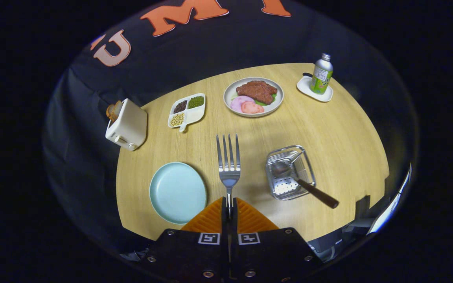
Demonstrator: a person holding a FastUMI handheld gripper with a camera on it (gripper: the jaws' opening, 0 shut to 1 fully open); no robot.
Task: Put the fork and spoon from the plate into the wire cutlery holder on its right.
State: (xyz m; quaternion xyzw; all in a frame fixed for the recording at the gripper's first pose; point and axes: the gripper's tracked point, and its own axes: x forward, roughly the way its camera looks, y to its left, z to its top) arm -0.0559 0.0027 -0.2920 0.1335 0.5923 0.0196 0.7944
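Gripper view: gripper at bottom center of the frame, fingers closed tight on the fork handle, both pads pressing it. Fork sticks straight out ahead of the fingers, tines pointing toward the far side of the table, lifted above the table; its shadow falls on the wood beneath.

Light blue plate sits lower left of center, just left of the fingers, bare surface. Wire cutlery holder sits right of the fork, lower right of center, well apart from the plate. Spoon already in the holder, bowl down inside, dark handle leaning out over the near right rim toward the lower right.

Upper center: round plate of food with brown meat slices, pink slices and a bit of green. Left of it, a white divided dish with dark beans, green beans and pale beans in separate compartments. Far left at the table edge, a cream toaster with toast poking out of the top. Upper right: metal bottle with green label standing upright on a small white tray. Black cloth wall behind the table.
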